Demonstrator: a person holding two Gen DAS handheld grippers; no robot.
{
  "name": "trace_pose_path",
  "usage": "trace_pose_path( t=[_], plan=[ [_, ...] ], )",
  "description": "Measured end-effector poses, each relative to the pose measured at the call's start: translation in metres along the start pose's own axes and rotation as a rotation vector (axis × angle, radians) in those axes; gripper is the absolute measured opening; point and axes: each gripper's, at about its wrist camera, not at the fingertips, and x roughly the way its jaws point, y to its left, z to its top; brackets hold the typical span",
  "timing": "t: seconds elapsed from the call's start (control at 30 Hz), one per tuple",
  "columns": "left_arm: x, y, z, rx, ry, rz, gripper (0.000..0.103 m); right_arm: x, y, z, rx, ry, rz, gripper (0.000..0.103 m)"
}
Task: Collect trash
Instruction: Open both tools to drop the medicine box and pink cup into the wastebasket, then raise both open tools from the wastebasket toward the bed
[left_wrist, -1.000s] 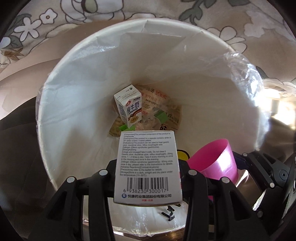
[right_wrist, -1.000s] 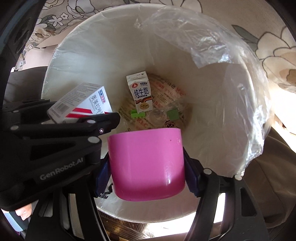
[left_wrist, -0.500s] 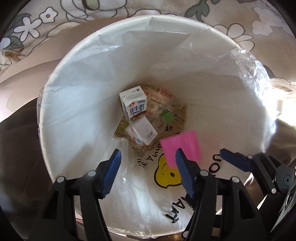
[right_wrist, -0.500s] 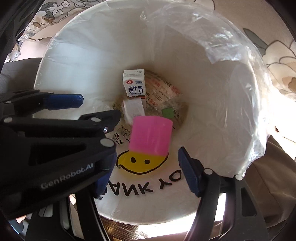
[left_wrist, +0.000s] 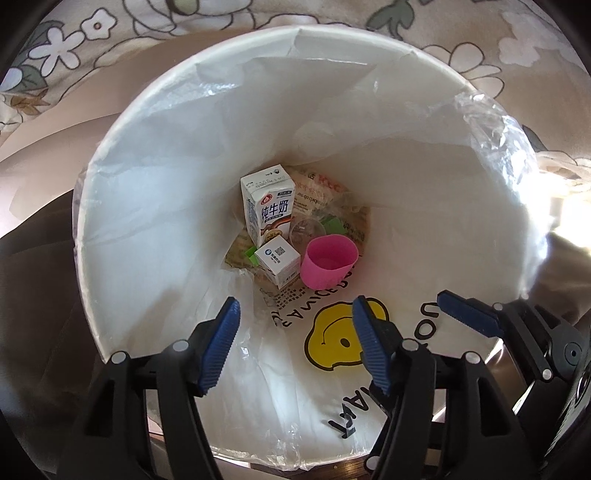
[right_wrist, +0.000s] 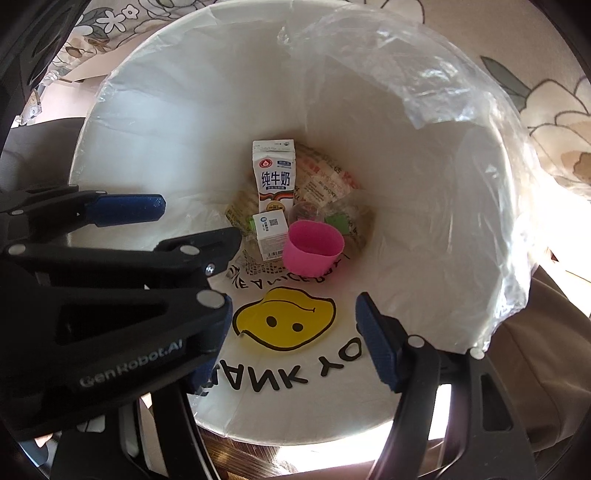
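Observation:
Both grippers hang over a white lined bin (left_wrist: 155, 184) (right_wrist: 424, 221) and look down into it. My left gripper (left_wrist: 295, 306) is open with nothing between its blue pads (left_wrist: 221, 343). My right gripper (right_wrist: 293, 306) is open and empty too; one of its fingers (left_wrist: 465, 314) shows at the right of the left wrist view. At the bin's bottom lie a pink cup (left_wrist: 327, 264) (right_wrist: 312, 254), a small white medicine box (left_wrist: 279, 260) (right_wrist: 271, 230) and a milk carton (left_wrist: 267, 206) (right_wrist: 275, 177).
The liner carries a yellow smiley print (left_wrist: 340, 339) (right_wrist: 284, 321) with black letters. Food wrappers (left_wrist: 321, 192) and a clear plastic cup (left_wrist: 306, 230) lie under the trash. Floral fabric (left_wrist: 74, 44) (right_wrist: 546, 92) surrounds the bin; dark cloth (left_wrist: 33, 277) is at the left.
The left gripper opened and let go of the medicine box; the right gripper released the pink cup. Both fell and now rest at the bin's bottom. Neither hand moved.

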Motion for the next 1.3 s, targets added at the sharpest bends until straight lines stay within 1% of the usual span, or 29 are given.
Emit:
trace_pose_path(
  t=[0.17, 0.3, 0.4, 0.47, 0.53, 0.6, 0.67, 0.73, 0.8, 0.87, 0.97, 1.07, 1.3],
  plan=[
    [-0.009, -0.001, -0.005, 0.009, -0.029, 0.019, 0.068, -0.001, 0.002, 0.000, -0.009, -0.012, 0.002, 0.069],
    [-0.020, -0.003, -0.009, 0.012, -0.065, 0.040, 0.069, -0.017, 0.005, -0.004, -0.022, -0.042, -0.001, 0.069],
    [-0.039, -0.009, -0.015, 0.054, -0.118, 0.059, 0.069, -0.035, 0.008, -0.011, -0.033, -0.072, 0.006, 0.069],
    [-0.058, -0.014, -0.022, 0.089, -0.161, 0.046, 0.069, -0.053, 0.008, -0.019, -0.039, -0.089, 0.015, 0.069],
    [-0.076, -0.018, -0.029, 0.126, -0.193, 0.032, 0.070, -0.068, 0.006, -0.025, -0.041, -0.085, 0.049, 0.069],
    [-0.095, -0.020, -0.036, 0.146, -0.229, 0.041, 0.070, -0.090, 0.008, -0.032, -0.060, -0.108, 0.065, 0.069],
    [-0.119, -0.020, -0.045, 0.160, -0.286, 0.042, 0.070, -0.115, 0.012, -0.041, -0.101, -0.148, 0.032, 0.069],
    [-0.144, -0.018, -0.054, 0.160, -0.331, 0.027, 0.070, -0.141, 0.016, -0.051, -0.131, -0.194, 0.009, 0.069],
    [-0.171, -0.016, -0.064, 0.159, -0.382, 0.012, 0.070, -0.169, 0.014, -0.062, -0.142, -0.241, 0.013, 0.069],
    [-0.198, -0.016, -0.076, 0.158, -0.439, 0.014, 0.071, -0.196, 0.011, -0.074, -0.140, -0.294, 0.025, 0.069],
    [-0.235, -0.018, -0.090, 0.163, -0.521, 0.012, 0.075, -0.235, 0.005, -0.091, -0.137, -0.380, 0.041, 0.069],
    [-0.268, -0.021, -0.099, 0.168, -0.590, 0.009, 0.076, -0.271, -0.001, -0.105, -0.134, -0.463, 0.052, 0.069],
    [-0.339, -0.028, -0.114, 0.177, -0.726, -0.009, 0.083, -0.354, -0.009, -0.134, -0.159, -0.652, 0.022, 0.069]
  ],
)
